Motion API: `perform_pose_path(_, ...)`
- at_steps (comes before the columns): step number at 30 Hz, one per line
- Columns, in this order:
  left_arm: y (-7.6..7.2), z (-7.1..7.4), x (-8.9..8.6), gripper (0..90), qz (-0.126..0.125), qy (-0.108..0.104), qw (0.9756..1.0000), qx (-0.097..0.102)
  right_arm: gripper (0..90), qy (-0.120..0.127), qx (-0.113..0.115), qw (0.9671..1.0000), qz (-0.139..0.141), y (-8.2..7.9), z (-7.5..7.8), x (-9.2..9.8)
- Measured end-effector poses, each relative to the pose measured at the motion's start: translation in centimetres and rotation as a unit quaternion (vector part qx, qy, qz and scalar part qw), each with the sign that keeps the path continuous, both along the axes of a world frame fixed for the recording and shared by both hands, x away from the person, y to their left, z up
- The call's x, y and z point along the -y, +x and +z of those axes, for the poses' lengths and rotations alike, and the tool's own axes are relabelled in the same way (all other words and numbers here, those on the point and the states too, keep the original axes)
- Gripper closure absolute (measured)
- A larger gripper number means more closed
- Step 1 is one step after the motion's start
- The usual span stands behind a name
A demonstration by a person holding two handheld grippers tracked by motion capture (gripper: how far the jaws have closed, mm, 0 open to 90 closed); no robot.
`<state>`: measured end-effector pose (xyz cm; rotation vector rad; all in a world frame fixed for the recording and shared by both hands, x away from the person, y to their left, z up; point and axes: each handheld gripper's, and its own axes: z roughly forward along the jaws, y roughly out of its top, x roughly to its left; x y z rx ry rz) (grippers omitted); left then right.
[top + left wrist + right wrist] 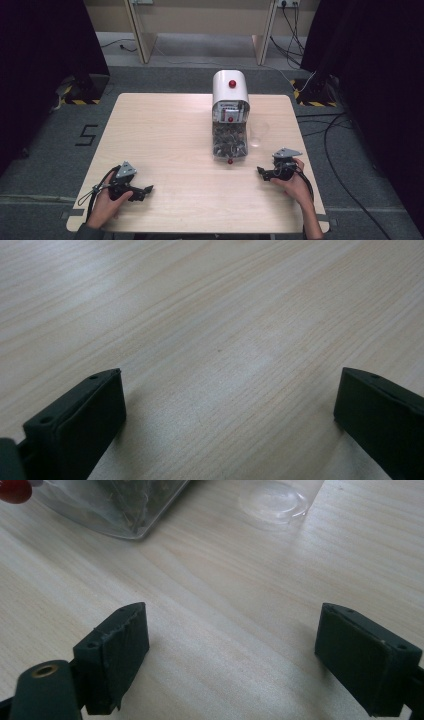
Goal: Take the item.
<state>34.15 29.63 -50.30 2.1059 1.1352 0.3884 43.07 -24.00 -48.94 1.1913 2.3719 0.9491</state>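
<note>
A white dispenser (230,90) with red knobs stands at the table's far middle, and its clear bin (229,141) of dark pieces reaches toward me. A clear cup (258,134) stands just right of the bin; its base (272,500) shows in the right gripper view, near the bin's corner (115,510). My left gripper (146,191) rests on the table at the near left, open, jaws wide apart over bare wood (225,365). My right gripper (261,171) lies at the near right, open, nothing between its jaws, pointing toward the bin.
The light wooden table (165,135) stands on grey carpet. Black curtains (45,50) hang at both sides, cables (345,145) trail on the floor to the right, and a wooden desk frame (200,25) stands beyond the table.
</note>
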Motion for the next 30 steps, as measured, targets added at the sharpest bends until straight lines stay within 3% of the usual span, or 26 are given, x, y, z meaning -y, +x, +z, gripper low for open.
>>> perform_pose_path(19, 0.0, 0.0, 0.0, 0.0, 0.0, 0.0, 1.0, 0.0, 15.5, 0.0, 0.0, 1.0, 0.003, 0.0, 0.0, 0.0)
perform_pose_path(23, 0.0, 0.0, 0.0, 0.0, 0.0, 0.0, 1.0, 0.0, 22.7, -0.008, -0.01, 0.9998, 0.014, -0.2, 0.5, -0.1)
perform_pose_path(30, 0.0, 0.0, 0.0, 0.0, 0.0, 0.0, 1.0, 0.0, 22.2, -0.008, 0.012, 0.9998, 0.014, -0.4, 1.7, 0.0)
